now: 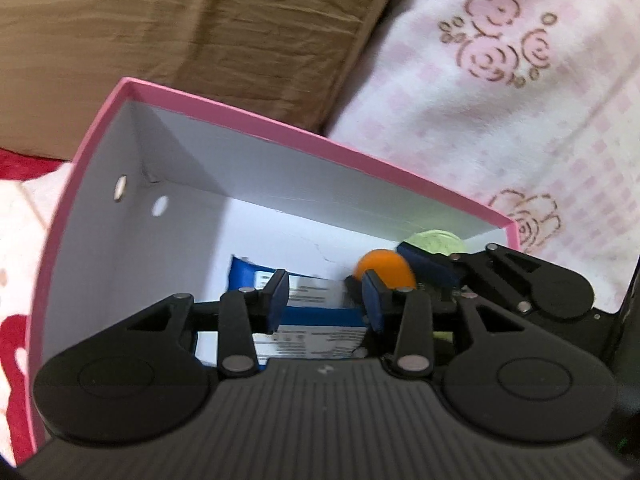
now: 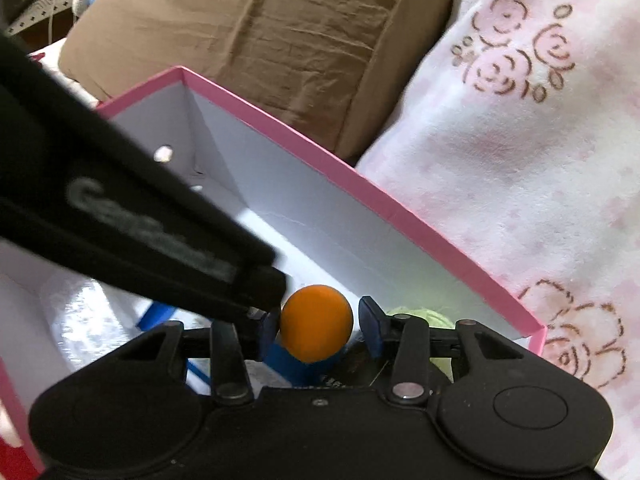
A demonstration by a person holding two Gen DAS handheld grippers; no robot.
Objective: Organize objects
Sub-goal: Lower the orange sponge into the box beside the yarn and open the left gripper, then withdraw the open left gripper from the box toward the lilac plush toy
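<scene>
A pink box with white walls stands open on the bedding. On its floor lies a blue-and-white packet. My left gripper hangs over that packet, open, its pads apart and nothing between them. An orange ball sits between the pads of my right gripper. The left pad is against it and a narrow gap shows at the right pad. The ball rests on a blue item. A pale green ball lies behind the right finger. The ball also shows in the left wrist view.
A brown pillow lies behind the box. A pink-and-white floral blanket fills the right side. The left gripper's black body crosses the right wrist view on the left. Clear plastic lies in the box's near-left corner.
</scene>
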